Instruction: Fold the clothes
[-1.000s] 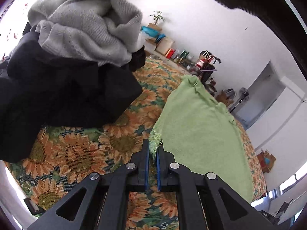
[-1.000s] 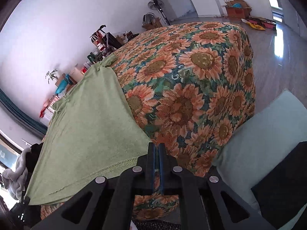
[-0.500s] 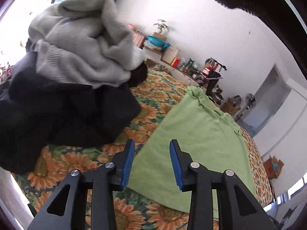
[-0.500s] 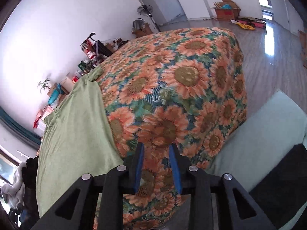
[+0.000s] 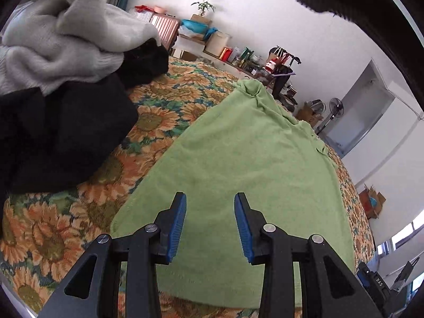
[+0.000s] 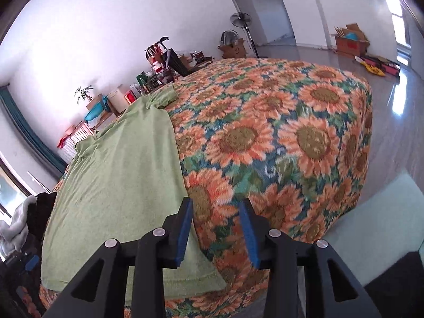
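**Green T-shirt spread flat on a sunflower bedspread, both grippers released above its hem**

A light green T-shirt lies flat, lengthwise, on a bed covered by an orange sunflower bedspread. Its hem is nearest the cameras; its sleeves and collar lie at the far end, slightly bunched.

The left gripper hangs with jaws apart over the hem, holding nothing. The right gripper is likewise spread and empty, at the shirt's right hem corner, where stitching shows.

The shirt looks like thin, soft knit: probably light, limp and apt to sag or crease when lifted. Hem corners, shoulders or side seams seem the surest places to pinch.

A heap of clothes sits left of the shirt: a grey knit sweater atop black garments. What the black pieces are cannot be told. The gripper bodies hide the nearest strip of hem, and the collar is too small to make out.
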A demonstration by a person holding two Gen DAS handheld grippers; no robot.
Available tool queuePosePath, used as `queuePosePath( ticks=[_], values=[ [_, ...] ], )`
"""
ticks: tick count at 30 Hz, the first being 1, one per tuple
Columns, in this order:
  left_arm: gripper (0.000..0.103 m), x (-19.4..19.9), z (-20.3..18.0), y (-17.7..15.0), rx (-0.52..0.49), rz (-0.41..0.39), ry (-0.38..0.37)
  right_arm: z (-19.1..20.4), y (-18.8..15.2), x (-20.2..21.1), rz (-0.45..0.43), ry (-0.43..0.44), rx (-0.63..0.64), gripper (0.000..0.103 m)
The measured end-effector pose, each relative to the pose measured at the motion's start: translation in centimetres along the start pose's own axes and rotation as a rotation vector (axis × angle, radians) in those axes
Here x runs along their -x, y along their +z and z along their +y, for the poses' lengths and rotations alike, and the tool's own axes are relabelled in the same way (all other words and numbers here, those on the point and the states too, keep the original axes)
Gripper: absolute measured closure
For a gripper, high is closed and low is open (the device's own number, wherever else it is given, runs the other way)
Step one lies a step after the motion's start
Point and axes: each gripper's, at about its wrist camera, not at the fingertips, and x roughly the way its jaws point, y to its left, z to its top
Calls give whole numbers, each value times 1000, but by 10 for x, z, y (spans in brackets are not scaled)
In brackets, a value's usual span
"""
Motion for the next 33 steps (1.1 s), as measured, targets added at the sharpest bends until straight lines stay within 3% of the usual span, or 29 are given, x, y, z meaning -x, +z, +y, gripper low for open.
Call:
queuePosePath(
  ticks=[4,12,18,21,24,33],
  values=[
    [65,-6,-1,5,5,-14,28,-2,6,-4,-7,12,-1,60],
    [65,-3,33,9,77,-17,77,-16,-6,-1,14,4,-55,56],
    [64,3,62,0,156,-19,65,-27,-25,5,58,66,-110,55],
    [64,8,76,-5,197,-29,45,-28,-31,7,64,94,-126,54],
    [54,11,86,-9,232,-32,-3,-25,-34,7,71,104,-125,53],
    [53,0,84,-16,242,35,-144,-9,-39,2,102,147,-104,53]
  ],
)
